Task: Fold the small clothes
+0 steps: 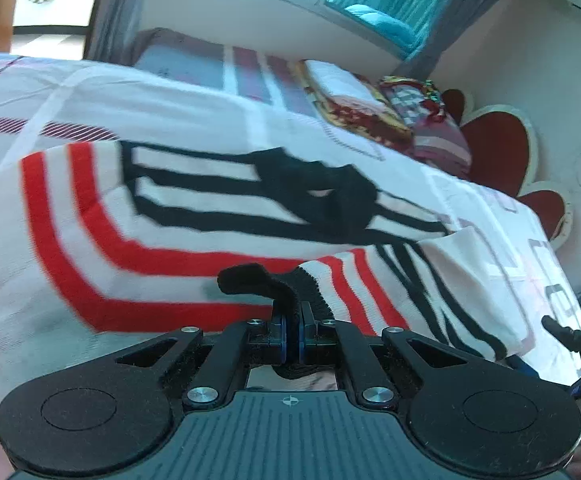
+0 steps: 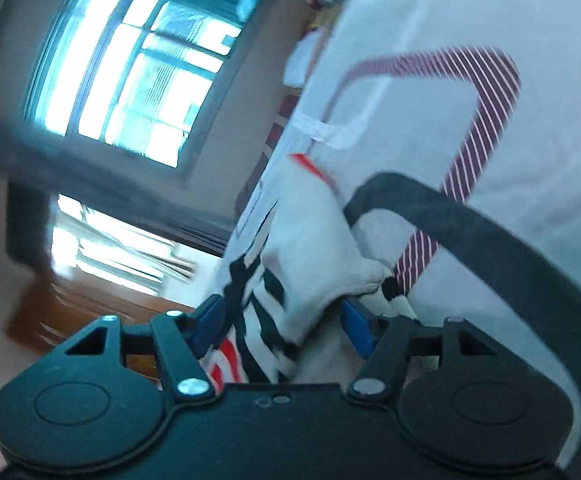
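Observation:
A small white garment (image 1: 170, 216) with red and black stripes lies spread on the bed, its near part folded over. My left gripper (image 1: 294, 320) is shut on the garment's black trim at the near edge, and a curl of that trim sticks up left of the jaws. In the right wrist view, which is rolled sideways, the same garment (image 2: 298, 264) hangs bunched between the blue pads (image 2: 210, 320) of my right gripper (image 2: 284, 324). Those jaws stand wide apart and do not press the cloth. A black strap (image 2: 490, 240) arcs over the right side.
The bed sheet (image 1: 170, 96) is white with maroon striped patches (image 2: 478, 120). Folded blankets and pillows (image 1: 354, 96) sit at the bed's far end by a red heart-shaped headboard (image 1: 494, 144). A window (image 2: 130, 72) and wooden furniture (image 2: 90, 300) lie beyond the bed.

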`<state>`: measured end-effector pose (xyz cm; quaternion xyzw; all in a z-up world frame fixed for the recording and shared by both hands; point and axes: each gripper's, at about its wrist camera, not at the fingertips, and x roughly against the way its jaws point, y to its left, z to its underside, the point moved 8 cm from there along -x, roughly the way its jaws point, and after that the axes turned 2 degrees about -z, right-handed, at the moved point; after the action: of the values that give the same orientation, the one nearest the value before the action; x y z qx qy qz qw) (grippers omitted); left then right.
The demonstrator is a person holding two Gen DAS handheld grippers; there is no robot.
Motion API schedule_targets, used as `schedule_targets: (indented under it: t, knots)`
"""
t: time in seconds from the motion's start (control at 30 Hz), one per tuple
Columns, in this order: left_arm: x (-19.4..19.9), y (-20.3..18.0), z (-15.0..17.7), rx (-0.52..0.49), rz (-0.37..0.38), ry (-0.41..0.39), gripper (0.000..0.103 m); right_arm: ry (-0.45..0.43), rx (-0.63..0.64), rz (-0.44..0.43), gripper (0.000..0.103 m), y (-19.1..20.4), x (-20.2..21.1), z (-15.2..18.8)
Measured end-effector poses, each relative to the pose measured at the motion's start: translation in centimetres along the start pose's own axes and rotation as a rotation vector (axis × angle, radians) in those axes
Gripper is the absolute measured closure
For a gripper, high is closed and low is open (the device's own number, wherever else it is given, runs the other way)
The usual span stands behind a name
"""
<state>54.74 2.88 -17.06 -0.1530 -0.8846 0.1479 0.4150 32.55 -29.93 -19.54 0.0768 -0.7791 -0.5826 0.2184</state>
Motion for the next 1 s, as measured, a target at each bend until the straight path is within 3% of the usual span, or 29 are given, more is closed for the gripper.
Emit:
schedule_targets:
  t: [0.17,0.27,0.3,0.33,0.37,0.43,0.53,0.57,0.67,0.73,0.77,0.8,0.83,0.87,0.97,1.0]
  knots:
    - [-0.2,1.4,0.7,-0.005,-0.024,0.006,0.098,-0.009,-0.158,-0.052,0.042,-1.9,-1.0,-0.6]
    - [0.0,1.8,1.1,-0.015,-0.037,-0.003,0.098,-0.017,-0.201,-0.054,0.051,-2.6,-1.2,-1.0]
    - [0.2,1.8,1.0,-0.01,-0.039,-0.014,0.098,-0.015,-0.2,-0.048,0.059,-2.6,-1.3,-1.1]
    - [0.6,1.9,1.0,-0.012,-0.042,-0.026,0.098,-0.009,-0.186,-0.033,0.079,-2.7,-1.4,-1.1]
    - [0.9,1.8,1.0,-0.026,-0.052,-0.036,0.098,0.0,-0.157,-0.013,0.092,-2.5,-1.4,-1.0]
    - [0.7,1.8,1.6,-0.065,-0.09,-0.026,0.098,0.006,-0.103,0.005,0.095,-2.3,-1.0,-1.1]
    - [-0.2,1.9,2.6,-0.116,-0.138,-0.015,0.098,0.054,0.05,0.154,0.098,-2.7,-2.1,-0.6]
    - [-0.1,1.8,2.5,-0.122,-0.143,-0.016,0.098,0.055,0.073,0.153,0.097,-2.5,-2.1,-0.6]
    - [0.2,1.8,2.5,-0.131,-0.14,-0.023,0.098,0.075,0.204,0.16,0.076,-0.5,-0.9,-0.7]
    - [0.7,1.9,2.6,-0.112,-0.123,-0.037,0.097,0.074,0.277,0.121,0.048,0.9,0.8,-0.6]
    - [0.9,2.1,2.6,-0.099,-0.118,-0.046,0.086,0.058,0.322,0.126,0.043,1.6,1.5,-0.9]
    - [1.2,2.1,2.4,-0.092,-0.111,-0.061,0.054,0.055,0.36,0.14,0.042,2.0,1.7,-1.3]
    - [1.3,2.1,2.1,-0.091,-0.109,-0.082,0.04,0.063,0.398,0.145,0.043,2.5,1.5,-1.8]
    - [1.4,2.1,1.6,-0.09,-0.115,-0.105,0.033,0.064,0.43,0.14,0.043,3.1,1.0,-2.7]
    - [0.6,2.2,0.8,-0.058,-0.101,-0.09,0.034,0.056,0.487,0.124,0.046,4.4,-1.5,-5.8]
    - [0.1,2.4,0.8,-0.056,-0.116,-0.08,0.049,0.055,0.502,0.123,0.048,4.5,-2.3,-6.6]
